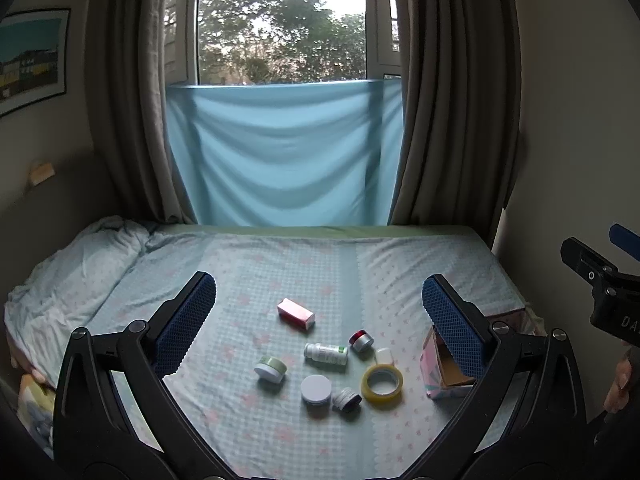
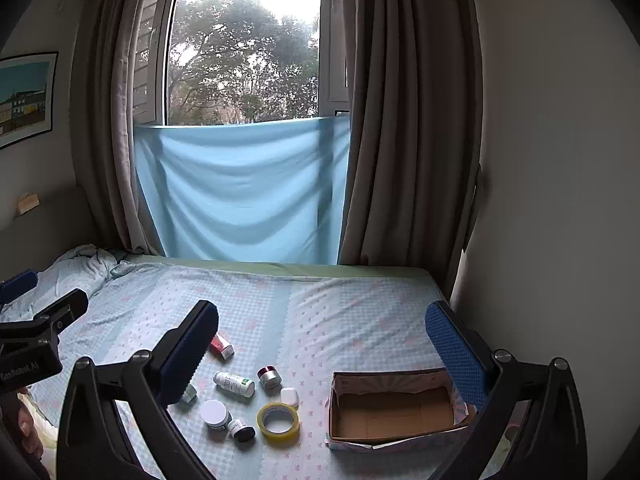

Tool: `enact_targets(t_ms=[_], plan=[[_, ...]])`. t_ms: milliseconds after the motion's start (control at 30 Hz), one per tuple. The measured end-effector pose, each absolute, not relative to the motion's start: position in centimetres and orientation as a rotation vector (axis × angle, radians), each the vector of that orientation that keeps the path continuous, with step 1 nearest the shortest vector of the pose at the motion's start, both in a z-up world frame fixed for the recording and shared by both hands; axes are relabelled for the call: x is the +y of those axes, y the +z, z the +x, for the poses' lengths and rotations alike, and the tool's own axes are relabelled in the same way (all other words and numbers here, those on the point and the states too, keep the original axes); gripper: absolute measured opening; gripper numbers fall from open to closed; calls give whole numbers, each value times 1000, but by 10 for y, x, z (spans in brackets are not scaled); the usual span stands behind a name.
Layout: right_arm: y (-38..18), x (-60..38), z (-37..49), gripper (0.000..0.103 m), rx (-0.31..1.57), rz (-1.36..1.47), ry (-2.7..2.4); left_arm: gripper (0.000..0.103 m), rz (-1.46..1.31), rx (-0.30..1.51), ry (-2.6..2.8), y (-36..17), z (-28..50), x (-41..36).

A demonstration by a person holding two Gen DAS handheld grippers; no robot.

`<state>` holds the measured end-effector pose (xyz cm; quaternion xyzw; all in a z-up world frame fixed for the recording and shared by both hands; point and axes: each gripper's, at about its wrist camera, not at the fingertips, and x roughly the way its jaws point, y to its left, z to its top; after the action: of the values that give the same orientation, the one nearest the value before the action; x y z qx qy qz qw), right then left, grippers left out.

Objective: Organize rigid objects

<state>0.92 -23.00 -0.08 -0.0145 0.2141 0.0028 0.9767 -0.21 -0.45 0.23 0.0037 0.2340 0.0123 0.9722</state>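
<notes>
— Both grippers are close to the lens and hold nothing: the left gripper [image 1: 319, 304] has its jaws wide apart, and the right gripper [image 2: 322, 332] also stands wide, above the bed [image 2: 360, 308].

— Where are the things to organize?

— They lie in one loose group on the sheet: a pink carton [image 1: 296, 313], a white bottle [image 1: 325, 353] lying on its side, a red-lidded jar [image 1: 361, 339], a green jar [image 1: 271, 369], a white-lidded jar [image 1: 316, 389], a small dark jar [image 1: 346, 399], a small white case [image 1: 384, 356] and a roll of tape [image 1: 382, 383]. The cardboard box [image 2: 394, 410] is open, with nothing inside, just to the right of the group.

— Which hand is nearer?

— I think the left one; in its view the group sits directly ahead, between the fingers and below them. For the right gripper the objects are ahead to the left, and the box is ahead to the right.

— And the bottle?

— Its long axis runs about left to right, so the jaws probably should close across it, from front and back.
</notes>
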Motion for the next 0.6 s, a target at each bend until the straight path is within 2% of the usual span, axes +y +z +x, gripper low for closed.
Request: enact_targets(t_ms=[600], plan=[[0, -232, 11, 103, 421, -34, 28, 103, -9, 461, 38, 1, 3, -1]])
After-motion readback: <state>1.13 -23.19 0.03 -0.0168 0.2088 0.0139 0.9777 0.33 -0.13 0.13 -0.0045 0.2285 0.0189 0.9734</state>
